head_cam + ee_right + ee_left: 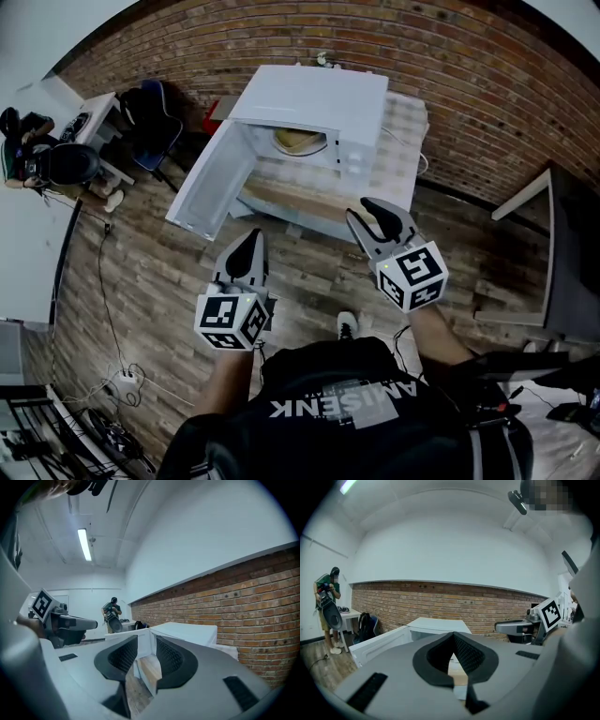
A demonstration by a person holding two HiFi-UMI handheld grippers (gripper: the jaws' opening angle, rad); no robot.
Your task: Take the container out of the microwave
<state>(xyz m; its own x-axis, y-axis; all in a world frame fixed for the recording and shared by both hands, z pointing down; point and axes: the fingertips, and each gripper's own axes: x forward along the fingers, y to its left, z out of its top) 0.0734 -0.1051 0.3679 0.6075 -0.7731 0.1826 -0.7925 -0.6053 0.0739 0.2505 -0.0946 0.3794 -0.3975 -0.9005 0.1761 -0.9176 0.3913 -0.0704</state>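
My left gripper [247, 236] has its fingers pressed together at the tips, with nothing between them. My right gripper [367, 212] has its fingers apart and empty. Both hang just in front of the white microwave [323, 98], well short of its cavity. Its door [208, 178] is swung wide open to the left, and the tan container [300, 141] sits inside the microwave.

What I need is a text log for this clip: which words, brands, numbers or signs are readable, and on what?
"AMISENK": white print, upside down, on the person's black shirt.
Smaller print beneath: too small to read.
The left tool and right tool bear black-and-white square marker patterns, no words.
Nothing readable on the white box-shaped microwave.
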